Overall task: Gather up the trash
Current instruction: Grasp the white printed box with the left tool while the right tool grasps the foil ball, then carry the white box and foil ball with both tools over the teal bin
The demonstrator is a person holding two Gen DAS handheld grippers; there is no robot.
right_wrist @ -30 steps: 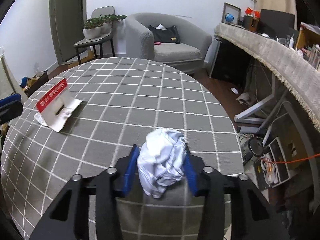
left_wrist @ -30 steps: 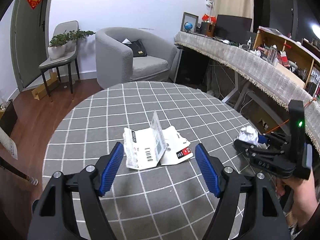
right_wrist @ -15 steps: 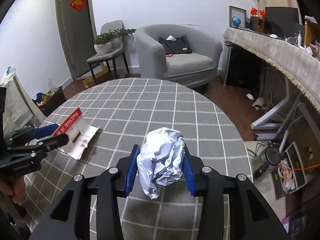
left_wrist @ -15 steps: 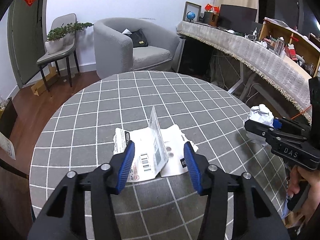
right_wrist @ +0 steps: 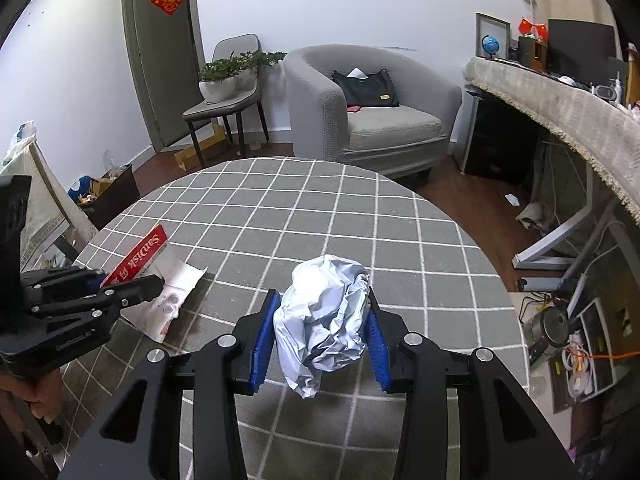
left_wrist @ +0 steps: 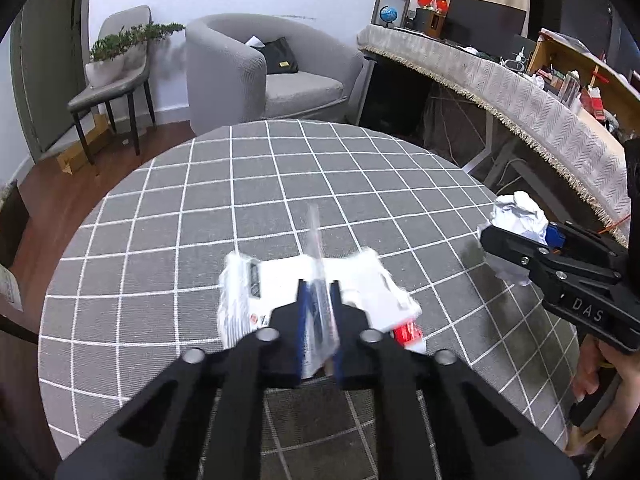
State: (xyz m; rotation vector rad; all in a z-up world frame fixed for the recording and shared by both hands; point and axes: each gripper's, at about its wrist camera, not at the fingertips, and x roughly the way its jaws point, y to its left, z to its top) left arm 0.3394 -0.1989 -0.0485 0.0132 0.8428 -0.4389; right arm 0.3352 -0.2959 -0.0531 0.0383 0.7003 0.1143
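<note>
Round table under grey white-gridded cloth (left_wrist: 320, 184); grey fabric armchair (left_wrist: 248, 68) at 12 o'clock. Left gripper (left_wrist: 318, 312), just closed, clamps torn white plastic-and-card package (left_wrist: 360, 280) at table centre. Right gripper (right_wrist: 320, 332) clenches crumpled white paper ball (right_wrist: 324, 316) at 3 o'clock.

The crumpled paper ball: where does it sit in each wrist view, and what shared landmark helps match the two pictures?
Left wrist view: crumpled paper ball at the right edge, pinched in the right tool, above the table's rim.
Right wrist view: crumpled paper ball at lower centre, between the blue pads.
Shared landmark: the grey armchair with a black bag, beyond the checked table.
</note>
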